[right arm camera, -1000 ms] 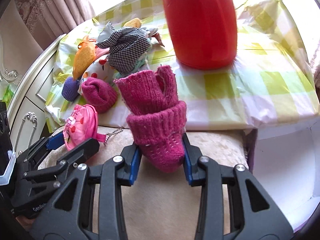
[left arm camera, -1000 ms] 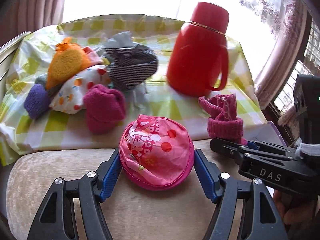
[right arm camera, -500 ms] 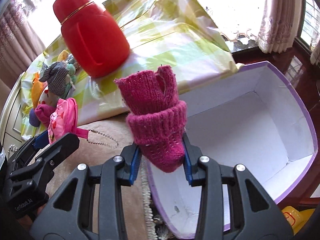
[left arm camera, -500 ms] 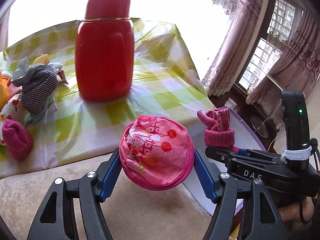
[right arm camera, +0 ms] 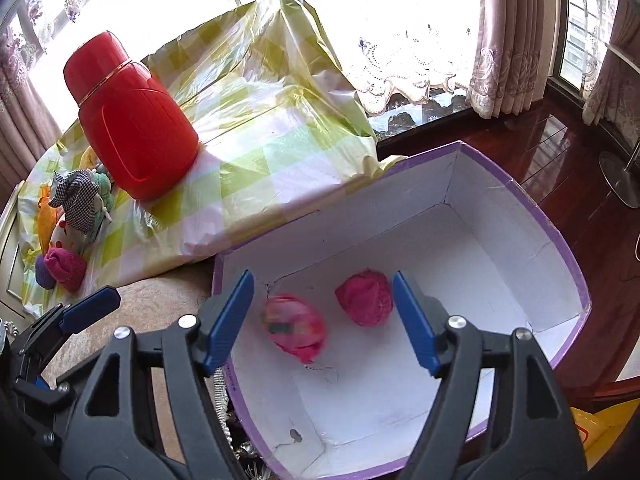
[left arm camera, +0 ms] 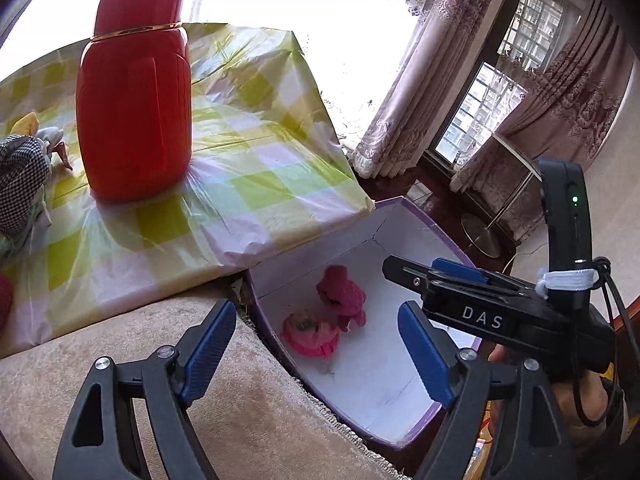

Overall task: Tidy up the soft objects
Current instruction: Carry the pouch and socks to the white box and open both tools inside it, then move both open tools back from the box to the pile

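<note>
A white box with a purple rim (right arm camera: 520,208) stands open below both grippers. Inside lie a pink printed pouch (right arm camera: 296,328), blurred, and a rolled pink knitted sock (right arm camera: 366,298). My right gripper (right arm camera: 322,280) hangs above them, its jaws opening, with nothing pressed between the blue pads. In the left wrist view the pouch (left arm camera: 310,334) and the sock (left arm camera: 342,292) rest on the floor of the box (left arm camera: 400,436). My left gripper (left arm camera: 316,308) is above the box's near corner, jaws opening and empty. The right gripper (left arm camera: 404,272) shows side-on at the right, the left gripper (right arm camera: 86,312) at the lower left.
A red thermos (right arm camera: 132,120) stands on the green-checked tablecloth (left arm camera: 248,176). More soft things (right arm camera: 76,208) are piled at the cloth's far left. A beige cushion (left arm camera: 120,340) lies between table and box. Dark wooden floor, curtains and a lamp base (right arm camera: 620,184) are to the right.
Both grippers swung right from the table to over the box. Both opened: the left let go of the pouch, the right let go of the sock, and both things dropped into the box.
</note>
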Demonstrator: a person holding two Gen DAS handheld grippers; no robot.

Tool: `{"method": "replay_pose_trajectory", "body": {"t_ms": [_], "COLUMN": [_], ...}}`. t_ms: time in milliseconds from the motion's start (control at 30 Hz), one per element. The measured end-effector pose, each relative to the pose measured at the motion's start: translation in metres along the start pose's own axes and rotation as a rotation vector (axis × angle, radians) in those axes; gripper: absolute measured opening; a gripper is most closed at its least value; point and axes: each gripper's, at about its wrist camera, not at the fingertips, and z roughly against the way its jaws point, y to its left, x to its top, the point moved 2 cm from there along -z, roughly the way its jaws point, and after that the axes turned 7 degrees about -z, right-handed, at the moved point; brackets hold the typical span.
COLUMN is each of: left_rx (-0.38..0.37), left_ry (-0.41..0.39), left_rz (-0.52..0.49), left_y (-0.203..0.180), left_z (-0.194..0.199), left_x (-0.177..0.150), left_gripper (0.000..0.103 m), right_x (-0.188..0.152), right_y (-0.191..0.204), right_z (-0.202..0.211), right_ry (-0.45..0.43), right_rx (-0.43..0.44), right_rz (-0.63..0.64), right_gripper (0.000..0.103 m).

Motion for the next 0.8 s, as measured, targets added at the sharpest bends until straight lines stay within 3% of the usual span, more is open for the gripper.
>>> {"method": "replay_pose_trajectory", "body": {"t_ms": [267,567,800], "left_rx": [0.024,0.234,0.360], "left_ry": [-0.027,-0.054,-0.104], "left_rz": [0.055,0.122,0.282], "left_y": [0.015,0.063,0.120], "left_z": [0.012,0.046,0.088], "left_x": [-0.008,-0.026,-0.063], "left_gripper": [0.086,0.086,0.086], "right_x": [-0.004,-0.023,-0.044], "right_y": [0.004,0.050,0.101], "right_z": [0.004,0.001,-0.003], "right_ry": [-0.060,0.012,0.069], "right_rx": [-0.012,0.106,0.174], "right_rz": [0.070,0.134,0.190], "right_gripper": [0.084,0.084,0.084]}}
